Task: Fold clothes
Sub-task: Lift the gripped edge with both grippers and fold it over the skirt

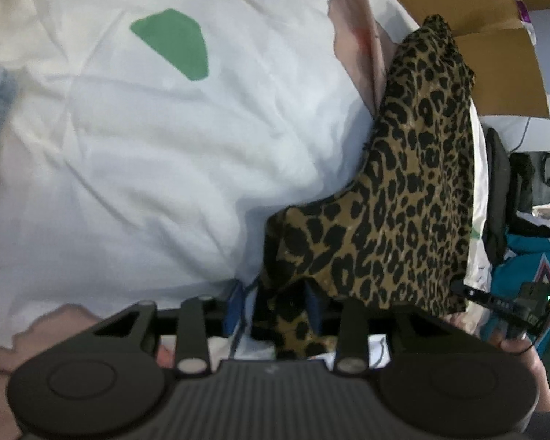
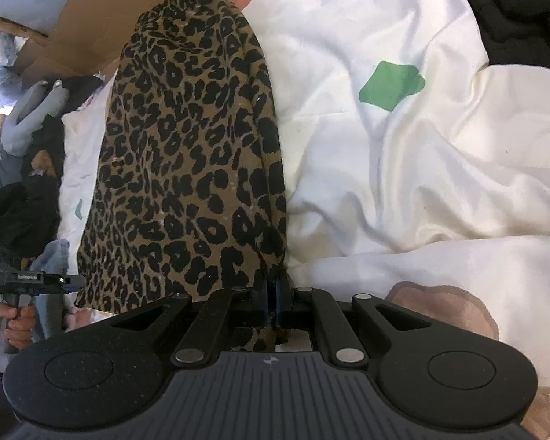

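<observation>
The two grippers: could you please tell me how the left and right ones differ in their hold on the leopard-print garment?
The right gripper has its blue pads pressed together, pinching a thin edge of the leopard-print garment. The left gripper has its pads set clearly apart, with a thicker bunch of fabric passing between them. The right grips the garment's right edge; the left holds the opposite side. Both lift the same garment above the white bedding.

Each black gripper (image 2: 273, 295) has blue-padded jaws, 2 round discs, silver pivot pins and a ribbed grey body.
</observation>
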The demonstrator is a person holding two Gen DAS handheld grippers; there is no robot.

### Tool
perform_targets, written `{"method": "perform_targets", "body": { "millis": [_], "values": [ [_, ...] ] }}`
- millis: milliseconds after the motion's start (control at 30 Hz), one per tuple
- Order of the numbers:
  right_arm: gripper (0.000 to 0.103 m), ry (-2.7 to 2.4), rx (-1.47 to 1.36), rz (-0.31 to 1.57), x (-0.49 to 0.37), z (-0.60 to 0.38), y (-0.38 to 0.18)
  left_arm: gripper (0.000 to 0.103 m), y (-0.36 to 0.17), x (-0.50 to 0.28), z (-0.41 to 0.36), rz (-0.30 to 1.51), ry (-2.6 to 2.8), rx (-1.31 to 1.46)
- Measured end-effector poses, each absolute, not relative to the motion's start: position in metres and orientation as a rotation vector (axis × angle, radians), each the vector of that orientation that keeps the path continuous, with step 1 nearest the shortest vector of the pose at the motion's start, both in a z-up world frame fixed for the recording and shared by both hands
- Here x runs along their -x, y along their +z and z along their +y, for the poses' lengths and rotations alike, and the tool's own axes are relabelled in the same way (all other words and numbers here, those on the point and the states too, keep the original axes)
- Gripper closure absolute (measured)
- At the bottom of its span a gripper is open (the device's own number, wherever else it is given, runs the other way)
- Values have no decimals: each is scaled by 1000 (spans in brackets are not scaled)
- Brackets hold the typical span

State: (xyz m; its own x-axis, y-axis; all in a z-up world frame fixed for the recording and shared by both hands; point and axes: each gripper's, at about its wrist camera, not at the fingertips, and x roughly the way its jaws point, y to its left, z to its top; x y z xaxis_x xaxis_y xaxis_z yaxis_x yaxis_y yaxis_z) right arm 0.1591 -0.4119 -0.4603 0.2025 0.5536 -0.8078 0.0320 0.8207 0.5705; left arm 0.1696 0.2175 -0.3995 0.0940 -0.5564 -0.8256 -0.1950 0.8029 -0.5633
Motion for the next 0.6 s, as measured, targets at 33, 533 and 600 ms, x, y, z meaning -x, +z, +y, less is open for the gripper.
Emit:
{"method": "perform_targets", "body": {
  "millis": [33,533,600],
  "values": [
    [102,385,-528,1333,-159,-411,-461,64,-401,-170,216,1476,-302,640],
    [99,337,-633,1376,-162,-418,-467,61,-403,-159,220,1471,-376,694],
    [98,343,-634,1378,-162,-418,-467,60,-402,-160,218,1452,-382,686]
  ]
}}
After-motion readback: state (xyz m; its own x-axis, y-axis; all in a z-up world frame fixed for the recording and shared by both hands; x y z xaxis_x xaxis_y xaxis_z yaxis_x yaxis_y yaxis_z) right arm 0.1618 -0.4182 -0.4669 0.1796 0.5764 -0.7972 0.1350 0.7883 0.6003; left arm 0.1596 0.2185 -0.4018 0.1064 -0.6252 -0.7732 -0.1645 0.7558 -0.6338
